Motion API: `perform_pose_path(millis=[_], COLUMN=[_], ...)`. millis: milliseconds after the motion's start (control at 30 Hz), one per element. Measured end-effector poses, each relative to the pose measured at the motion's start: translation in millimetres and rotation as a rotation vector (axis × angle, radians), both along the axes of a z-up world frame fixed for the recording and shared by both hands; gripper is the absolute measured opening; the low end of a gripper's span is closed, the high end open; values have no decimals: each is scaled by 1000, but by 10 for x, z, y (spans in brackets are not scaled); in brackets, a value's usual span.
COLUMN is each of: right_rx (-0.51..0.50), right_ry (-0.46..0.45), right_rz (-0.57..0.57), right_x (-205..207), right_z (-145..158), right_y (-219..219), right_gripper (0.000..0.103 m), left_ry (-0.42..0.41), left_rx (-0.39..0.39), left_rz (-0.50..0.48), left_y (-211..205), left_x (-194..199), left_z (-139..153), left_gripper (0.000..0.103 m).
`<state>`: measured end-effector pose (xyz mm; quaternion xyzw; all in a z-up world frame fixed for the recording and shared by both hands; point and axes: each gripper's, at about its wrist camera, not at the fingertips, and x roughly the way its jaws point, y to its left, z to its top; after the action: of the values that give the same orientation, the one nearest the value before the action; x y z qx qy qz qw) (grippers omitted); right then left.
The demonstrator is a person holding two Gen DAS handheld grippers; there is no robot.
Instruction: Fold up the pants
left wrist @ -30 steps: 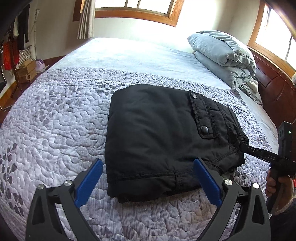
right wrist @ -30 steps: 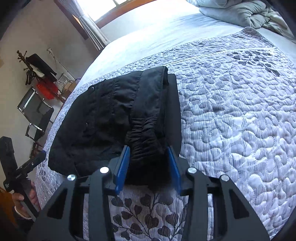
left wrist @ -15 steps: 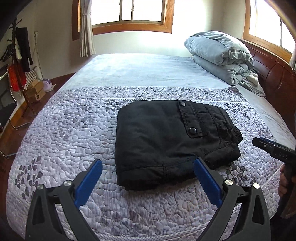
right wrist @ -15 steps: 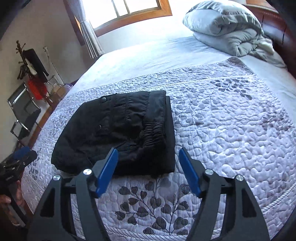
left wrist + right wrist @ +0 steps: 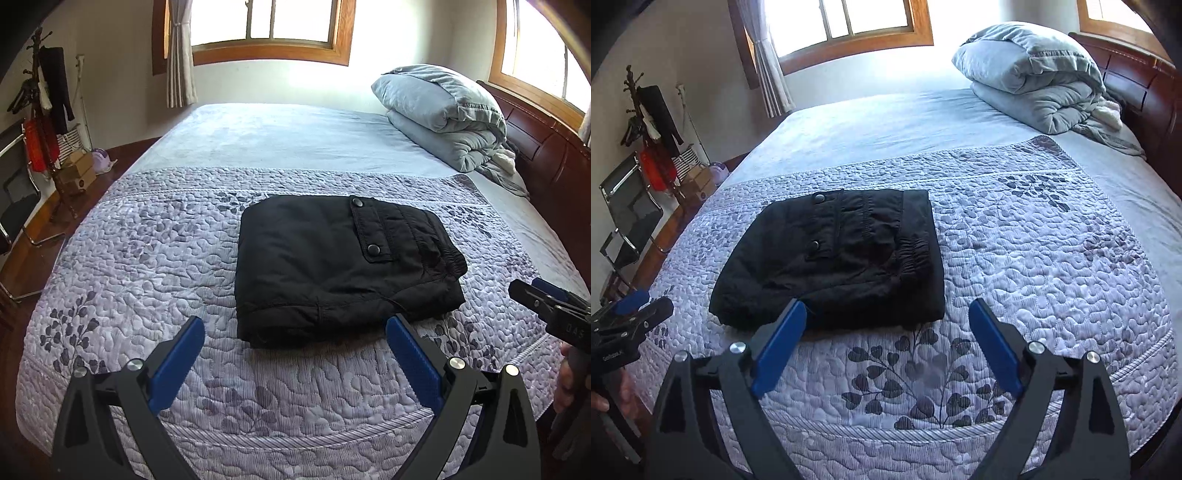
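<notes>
Just beyond both empty tools, left tool (image 5: pixel 295 354) wide, right tool (image 5: pixel 886 343) opening, lie folded pants (image 5: pixel 343 266).

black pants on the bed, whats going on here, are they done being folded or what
A person holds a two-finger gripper in each hand over the quilted bedspread. The black pants lie on it folded into a compact rectangle, pocket flap up. Neither gripper touches them: the left gripper is open with nothing between its pads, and the right gripper has its jaws opening, clear of the cloth. Judging by the neat bundle lying free, the fold looks finished. A folded grey duvet sits near the headboard.
</notes>
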<state>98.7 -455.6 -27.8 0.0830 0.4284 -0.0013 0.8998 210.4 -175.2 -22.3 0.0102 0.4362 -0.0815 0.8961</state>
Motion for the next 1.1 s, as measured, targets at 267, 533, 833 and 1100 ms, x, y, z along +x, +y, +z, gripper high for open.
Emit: perform_pose_path(millis=[267, 533, 833, 1100], right_rx=[-30, -34, -48, -54], right_ry=[17, 19, 8, 28], right_rz=[-10, 10, 44, 49], right_x=[-121, -238, -422, -560], right_z=[61, 131, 260, 276], right_y=[107, 209, 360, 436], right_gripper=[95, 95, 95, 95], left_ry=[-4, 1, -17, -10], left_rx=[51, 42, 35, 40], left_rz=[15, 25, 47, 49], left_y=[36, 70, 154, 176], left_x=[-151, -256, -390, -496], left_z=[57, 119, 235, 248], left_gripper=[99, 99, 99, 99])
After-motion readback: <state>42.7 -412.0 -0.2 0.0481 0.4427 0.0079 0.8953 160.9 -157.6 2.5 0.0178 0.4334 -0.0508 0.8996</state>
